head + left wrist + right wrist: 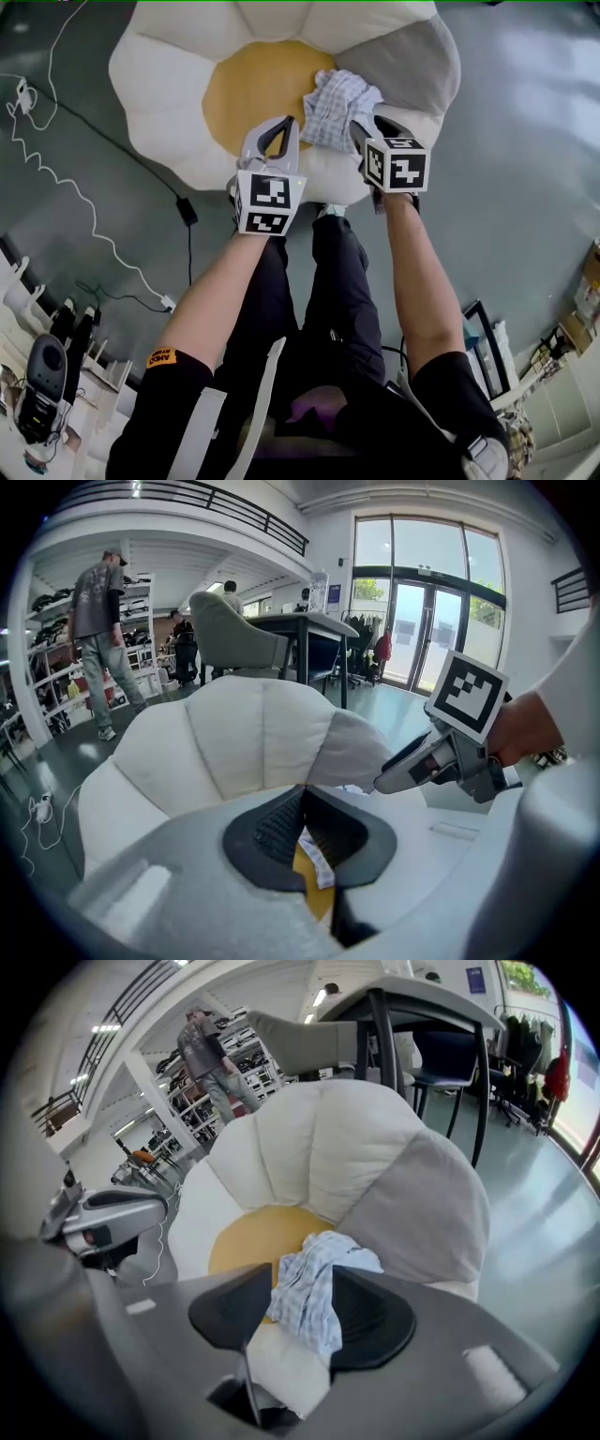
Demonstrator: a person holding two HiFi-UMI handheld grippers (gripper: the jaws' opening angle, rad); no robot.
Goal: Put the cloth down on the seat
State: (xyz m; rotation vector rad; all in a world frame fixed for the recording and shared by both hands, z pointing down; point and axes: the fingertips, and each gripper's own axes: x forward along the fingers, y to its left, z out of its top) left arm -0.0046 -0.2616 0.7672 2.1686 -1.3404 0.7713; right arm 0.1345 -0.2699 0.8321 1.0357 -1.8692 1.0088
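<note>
Right gripper view: the cloth (314, 1290) is pinched in the right gripper (303, 1279) over the seat (309, 1147); the left gripper (302, 794) is closed empty; if snagged at release, the cloth could be dragged off.

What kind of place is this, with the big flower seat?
Probably a big open office or workshop: there are shelving racks full of gear, a desk, and tall glass doors.

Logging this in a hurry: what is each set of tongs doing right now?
Left tongs: closed.
Right tongs: around the crumpled blue-checked cloth; grip cannot be told.
</note>
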